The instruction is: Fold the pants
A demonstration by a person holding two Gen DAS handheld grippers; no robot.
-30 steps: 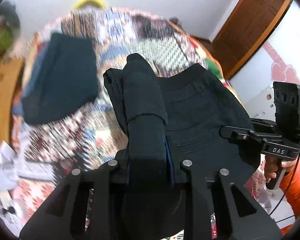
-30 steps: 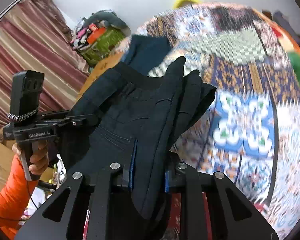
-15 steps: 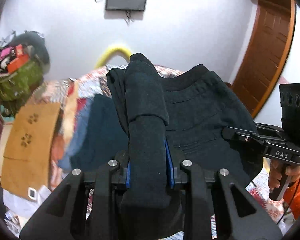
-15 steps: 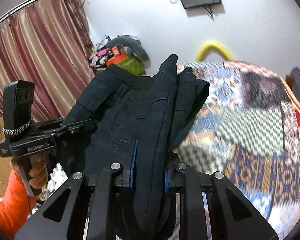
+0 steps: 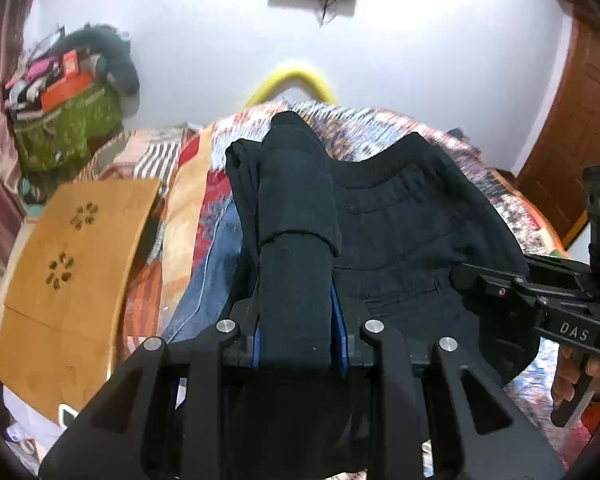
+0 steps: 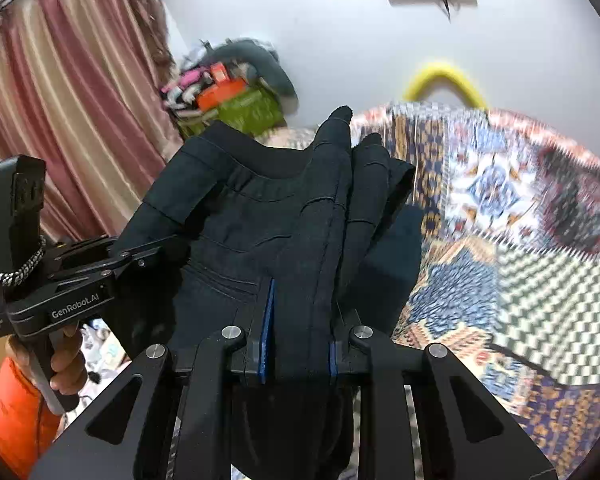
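My left gripper [image 5: 296,336] and right gripper [image 6: 298,344] each stay pinched on a bunched edge of the black pants [image 5: 400,232], now swung up off the patterned quilt [image 6: 520,240] toward the wall, so the fold is mid-carry.

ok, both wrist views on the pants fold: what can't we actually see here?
- Left view: lower part of the dark folded pants is hidden behind the left tool.
- Right view: pant legs drop out of frame below the right tool.
- Both views: patchwork quilt is motion-blurred, its pattern unreadable.
- Left view: blue garment on the quilt is mostly covered by the pants.
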